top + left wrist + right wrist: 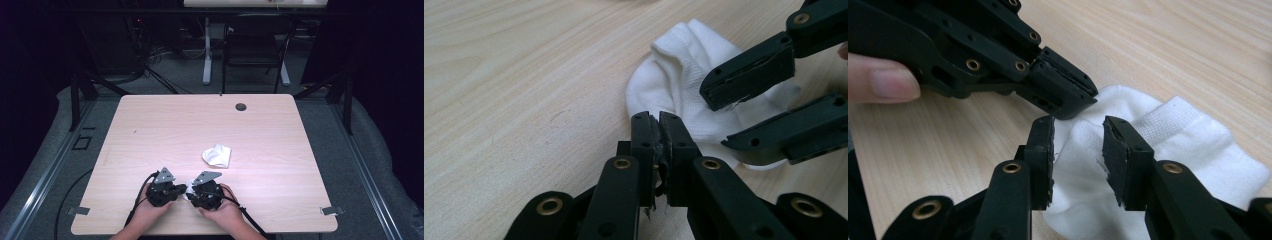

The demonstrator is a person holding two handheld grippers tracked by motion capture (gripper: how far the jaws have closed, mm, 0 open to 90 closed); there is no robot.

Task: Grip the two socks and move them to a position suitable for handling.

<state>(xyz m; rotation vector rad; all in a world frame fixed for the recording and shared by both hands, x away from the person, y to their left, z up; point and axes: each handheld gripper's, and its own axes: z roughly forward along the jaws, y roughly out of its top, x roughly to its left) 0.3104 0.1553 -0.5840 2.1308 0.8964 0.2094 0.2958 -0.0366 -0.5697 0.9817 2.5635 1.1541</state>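
Note:
A white sock (pixel 684 65) lies on the wooden table (pixel 165 125) near its front edge, between my two grippers (pixel 188 185). My left gripper (pixel 659 122) is shut, its tips pinched together on the sock's near edge. It comes in from the upper left of the right gripper view (pixel 1083 97). My right gripper (pixel 1077 142) is open, its two pads straddling a raised fold of the sock (pixel 1168 135) without pressing it. In the left gripper view the right gripper (pixel 719 120) reaches in over the sock from the right. A hand holds each gripper.
A second white sock (pixel 217 155) lies crumpled a little farther back, toward the table's middle. A dark cable hole (pixel 241 106) sits near the far edge. Beyond the table stands a black chair (pixel 257 47). Cables trail from both grippers off the front edge.

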